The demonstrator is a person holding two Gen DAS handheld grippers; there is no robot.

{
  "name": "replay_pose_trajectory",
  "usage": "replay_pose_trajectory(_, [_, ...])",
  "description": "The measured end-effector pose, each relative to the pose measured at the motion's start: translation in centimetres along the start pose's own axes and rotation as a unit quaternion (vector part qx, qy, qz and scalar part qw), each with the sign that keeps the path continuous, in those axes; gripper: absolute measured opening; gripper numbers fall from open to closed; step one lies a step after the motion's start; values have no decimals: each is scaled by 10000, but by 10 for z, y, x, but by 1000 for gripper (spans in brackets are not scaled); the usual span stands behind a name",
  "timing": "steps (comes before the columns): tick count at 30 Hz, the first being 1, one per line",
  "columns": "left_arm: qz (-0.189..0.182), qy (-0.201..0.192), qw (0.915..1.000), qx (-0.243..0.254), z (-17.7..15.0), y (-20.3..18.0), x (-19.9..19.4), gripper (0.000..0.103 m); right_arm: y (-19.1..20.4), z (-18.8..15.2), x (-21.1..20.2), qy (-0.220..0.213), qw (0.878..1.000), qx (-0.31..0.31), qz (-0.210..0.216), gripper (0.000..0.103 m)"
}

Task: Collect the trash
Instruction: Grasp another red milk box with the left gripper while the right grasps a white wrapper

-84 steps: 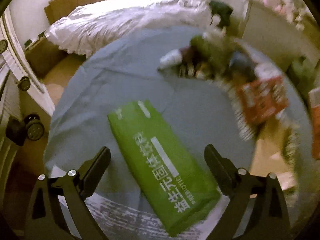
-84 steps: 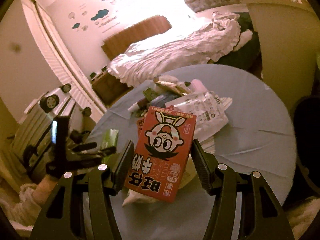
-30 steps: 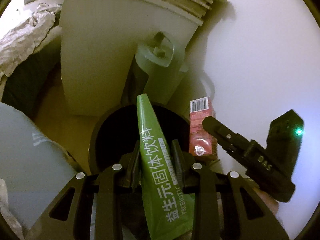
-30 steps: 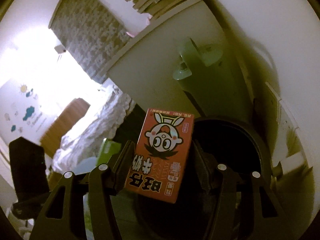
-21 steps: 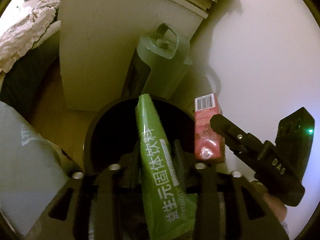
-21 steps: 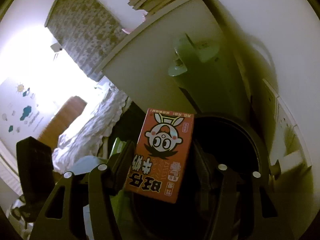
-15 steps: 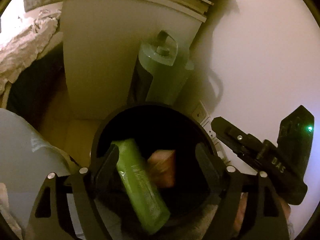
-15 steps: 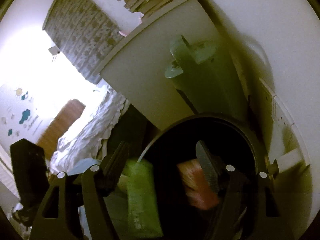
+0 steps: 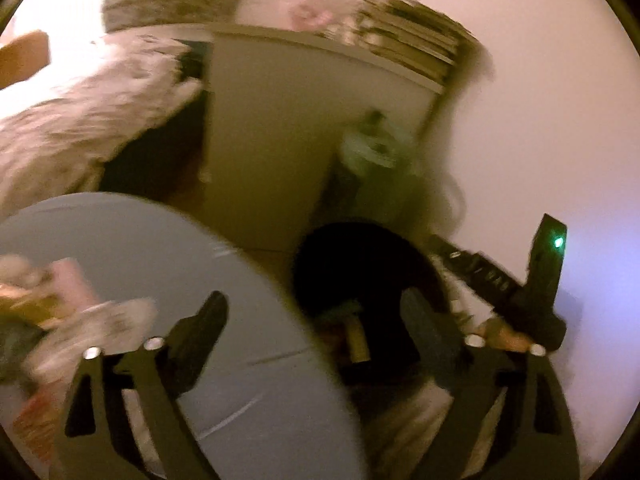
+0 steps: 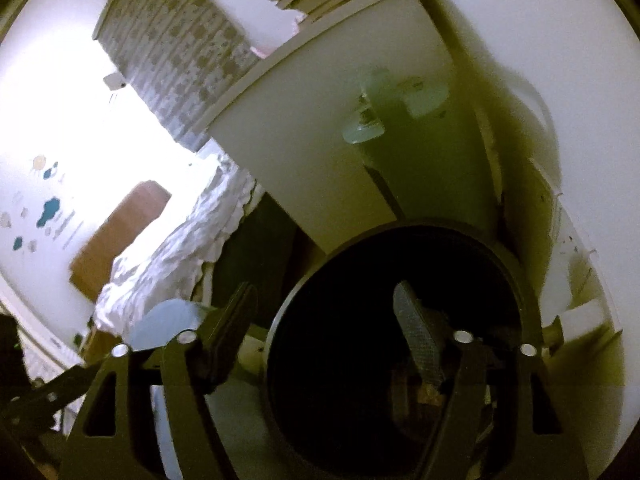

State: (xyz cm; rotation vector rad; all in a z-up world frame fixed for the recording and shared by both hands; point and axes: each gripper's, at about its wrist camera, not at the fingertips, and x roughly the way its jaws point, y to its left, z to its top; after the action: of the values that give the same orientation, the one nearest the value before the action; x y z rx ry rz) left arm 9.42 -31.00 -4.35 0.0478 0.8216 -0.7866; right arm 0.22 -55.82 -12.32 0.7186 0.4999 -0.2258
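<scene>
Round black trash bin (image 10: 516, 276): stood on the floor against the white wall, just beside a pale green lidded container (image 10: 400, 128) and a white cabinet (image 9: 280, 128). Discarded packaging is dimly seen inside the bin; individual pieces cannot be told apart. Right gripper (image 10: 326, 322): held over the bin mouth, fingers spread wide, nothing gripped. Left gripper (image 9: 316, 320): fingers likewise wide apart and empty, spanning the edge of a round blue-grey clothed table (image 9: 160, 248) and the bin. Blurred litter (image 9: 60, 308): left on the table.
</scene>
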Motion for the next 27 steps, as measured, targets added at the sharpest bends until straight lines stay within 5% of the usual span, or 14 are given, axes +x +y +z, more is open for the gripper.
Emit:
replay_pose_trajectory(7, [1212,-75,9920,360,-42,75,-66,91,58,-20,13,653,9921,-941,514,76])
replay_pose_trajectory(11, [1735,204,9782,1123,-67,104,-69,91,124,-52,25,1397,9680,-1590,1351,76])
replay_pose_trajectory(16, [1702,502,9697,1679,-79,109,-52,91,208,-99,51,2021,9307,-2572,1636,76])
replay_pose_trajectory(22, [1710,605,9693,1660,-86,120,-35,88,252,-123,92,2498,9106,-3028,1292,76])
replay_pose_trajectory(24, [1599,669,9737,1476,-87,126,-32,74,255,-124,104,2699,9050,-3051,1225,71])
replay_pose_trajectory(27, [1498,624,9797,1179,-84,135,-31,72,260,-130,110,2841,8963,-3153,1284,51])
